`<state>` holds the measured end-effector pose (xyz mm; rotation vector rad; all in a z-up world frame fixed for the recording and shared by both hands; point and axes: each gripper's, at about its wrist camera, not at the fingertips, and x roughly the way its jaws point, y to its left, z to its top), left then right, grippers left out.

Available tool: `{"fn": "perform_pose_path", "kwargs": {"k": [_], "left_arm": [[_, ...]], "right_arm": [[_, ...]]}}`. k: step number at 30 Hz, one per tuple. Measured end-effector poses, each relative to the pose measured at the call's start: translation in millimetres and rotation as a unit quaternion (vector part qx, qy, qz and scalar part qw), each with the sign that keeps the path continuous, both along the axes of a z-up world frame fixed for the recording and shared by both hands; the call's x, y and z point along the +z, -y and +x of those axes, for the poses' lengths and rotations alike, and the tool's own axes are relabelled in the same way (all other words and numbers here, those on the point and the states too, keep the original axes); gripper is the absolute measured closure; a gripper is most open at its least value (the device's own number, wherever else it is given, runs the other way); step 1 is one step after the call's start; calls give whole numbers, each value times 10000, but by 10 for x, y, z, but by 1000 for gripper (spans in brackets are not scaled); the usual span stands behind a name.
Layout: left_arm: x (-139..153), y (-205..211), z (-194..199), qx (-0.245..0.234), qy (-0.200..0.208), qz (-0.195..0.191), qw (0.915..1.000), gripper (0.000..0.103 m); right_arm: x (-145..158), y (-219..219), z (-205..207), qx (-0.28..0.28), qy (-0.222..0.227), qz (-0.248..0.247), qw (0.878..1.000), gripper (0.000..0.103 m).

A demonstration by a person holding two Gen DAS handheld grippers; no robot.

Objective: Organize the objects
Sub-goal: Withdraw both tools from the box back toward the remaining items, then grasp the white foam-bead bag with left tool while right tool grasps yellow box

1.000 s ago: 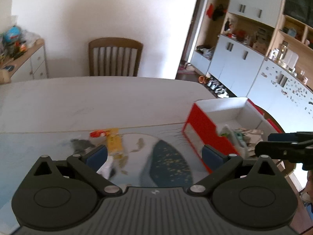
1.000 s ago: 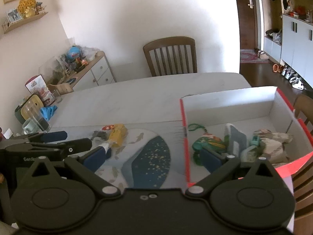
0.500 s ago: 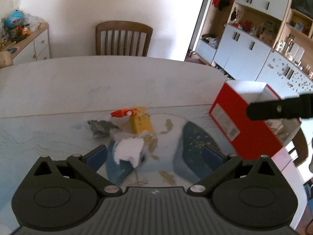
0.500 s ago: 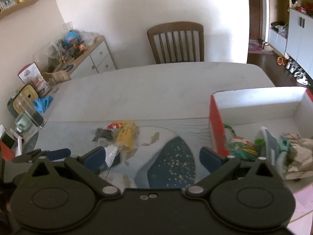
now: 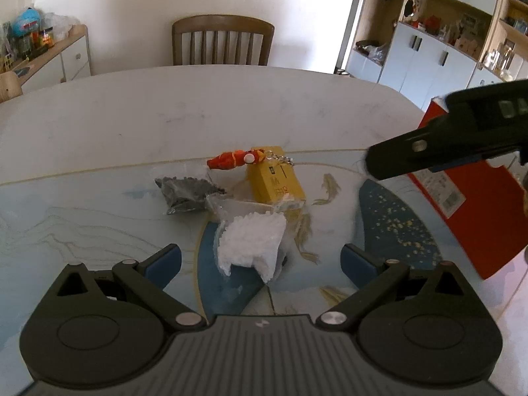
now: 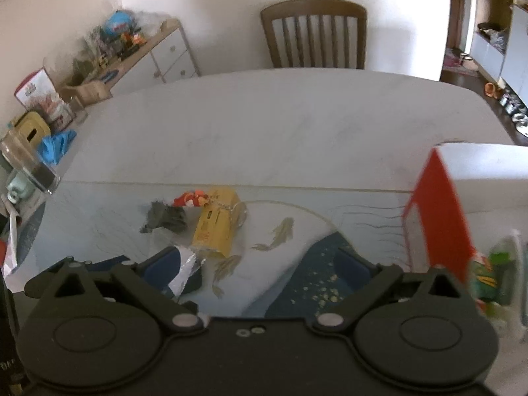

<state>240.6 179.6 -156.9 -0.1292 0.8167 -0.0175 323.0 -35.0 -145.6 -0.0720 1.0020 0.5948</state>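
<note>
Four loose items, a bag of white granules [image 5: 250,247], a dark pouch [image 5: 184,193], a yellow box [image 5: 276,181] and an orange keychain [image 5: 231,160], lie clustered on the printed mat [image 5: 389,221], outside the red box [image 6: 439,211] already holding several things. The left gripper [image 5: 260,259] hovers with jaws wide around the white bag; the right gripper [image 6: 257,265], equally wide, holds nothing. A pale table [image 5: 165,109] with a wooden chair [image 5: 222,41], sideboard [image 6: 148,52] and cabinets [image 5: 429,56] frames the scene.

We see a clear bag of white granules [image 5: 250,244] near the table's near edge; behind it lie a yellow carton [image 5: 276,182], a dark-pellet bag [image 5: 184,191], an orange keychain figure [image 5: 231,160]; an open red box [image 6: 439,211] stands toward the right edge.
</note>
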Motion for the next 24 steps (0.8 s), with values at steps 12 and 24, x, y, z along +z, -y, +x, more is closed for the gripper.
{"fn": "perform_pose_path", "kwargs": {"k": [12, 24], "left_arm": [[-170, 98, 87, 148, -4, 242, 9996, 0], [-186, 103, 94, 254, -8, 362, 9990, 22]], "right_arm": [[-411, -511, 226, 141, -423, -290, 9986, 16], [-526, -682, 370, 66, -640, -306, 9975, 36]]}}
